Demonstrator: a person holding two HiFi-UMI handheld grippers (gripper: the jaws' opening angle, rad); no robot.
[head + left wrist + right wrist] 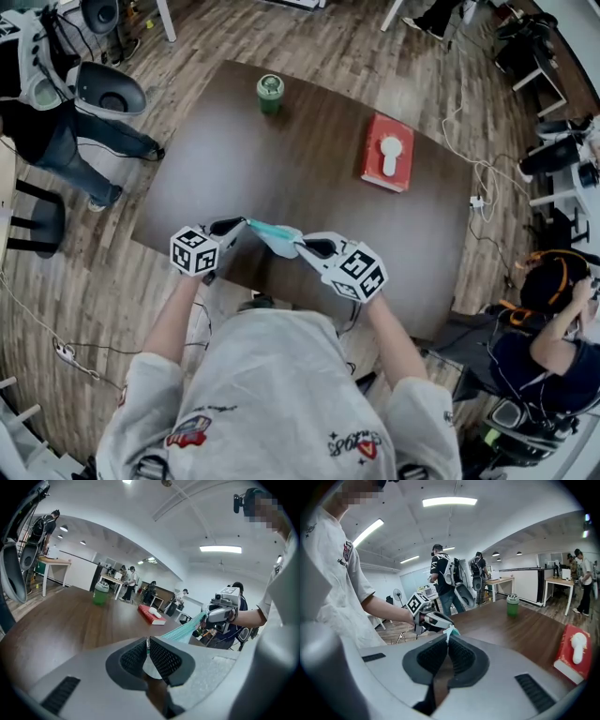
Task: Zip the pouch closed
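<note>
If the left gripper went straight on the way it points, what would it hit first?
Probably the table, short of the red box; the left gripper tilts down, though depth is unclear.

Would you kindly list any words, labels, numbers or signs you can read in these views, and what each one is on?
No text reads clearly.
T-shirt emblems: lettering too blurred to read.
Left gripper and right gripper cubes: square marker patterns only, no words.
Teal pouch, red box, green cup: no print visible.
</note>
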